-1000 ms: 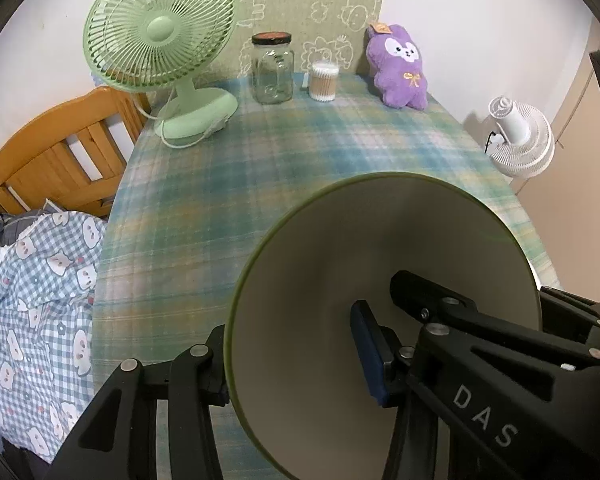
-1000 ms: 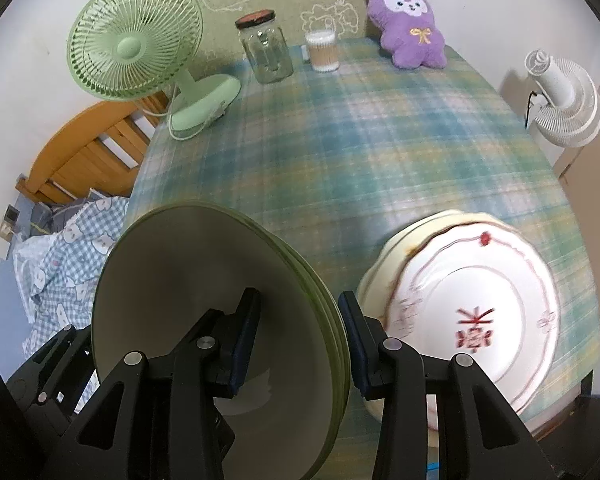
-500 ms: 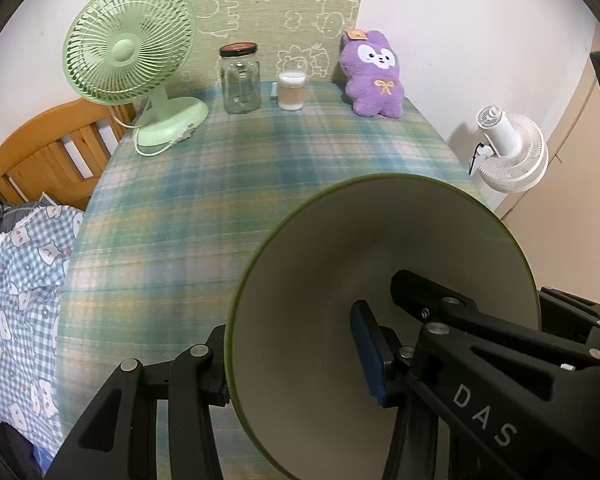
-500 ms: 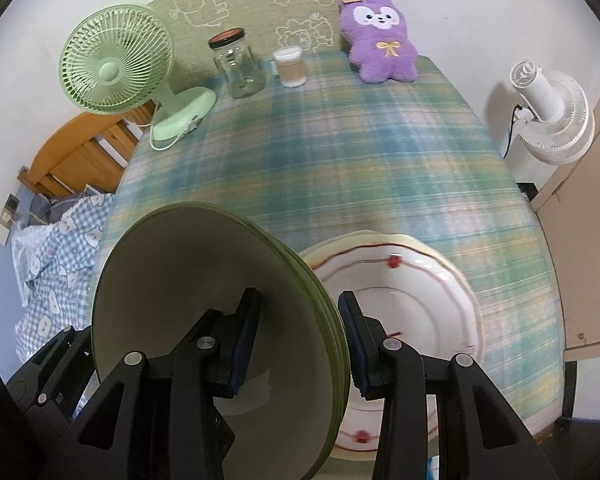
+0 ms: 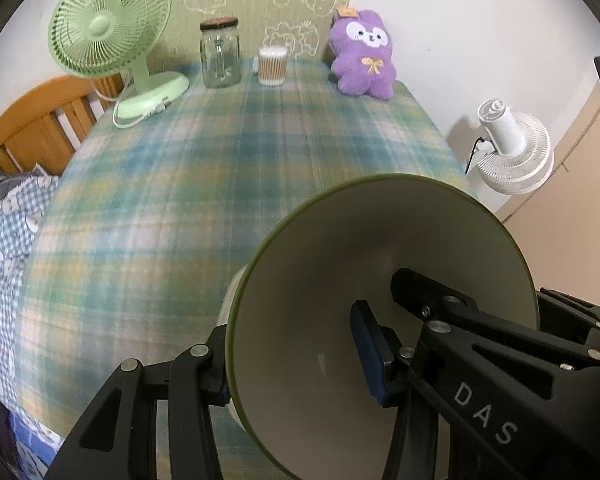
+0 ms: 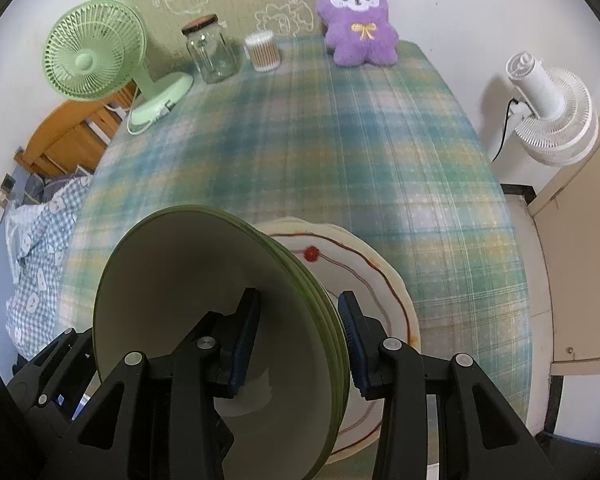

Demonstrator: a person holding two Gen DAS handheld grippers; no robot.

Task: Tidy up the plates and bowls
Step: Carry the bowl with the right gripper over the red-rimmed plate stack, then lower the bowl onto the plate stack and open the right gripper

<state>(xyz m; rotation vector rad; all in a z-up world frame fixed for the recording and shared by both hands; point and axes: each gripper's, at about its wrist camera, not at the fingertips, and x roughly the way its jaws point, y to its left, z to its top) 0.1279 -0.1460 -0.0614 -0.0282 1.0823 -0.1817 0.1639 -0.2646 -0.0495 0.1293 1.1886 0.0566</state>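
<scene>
Both sets of my jaws stayed clamped on the green bowls (image 6: 220,320), which I'd carried over the patterned plate (image 6: 364,280).

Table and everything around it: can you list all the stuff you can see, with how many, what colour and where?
Green bowls: nested stack, count unclear, held between both grippers
Plates: stack, cream with red trim, under the bowls
Tablecloth: one, blue-green plaid, covers table
Desk fan: one, green, far left
Glass jar: one, clear, beside fan
Cotton swab tub: one, far edge
Plush toy: one, purple, far right
Floor fan: one, white, off table
Left gripper: black, clamps bowl rim
Right gripper: black, clamps bowl rim
</scene>
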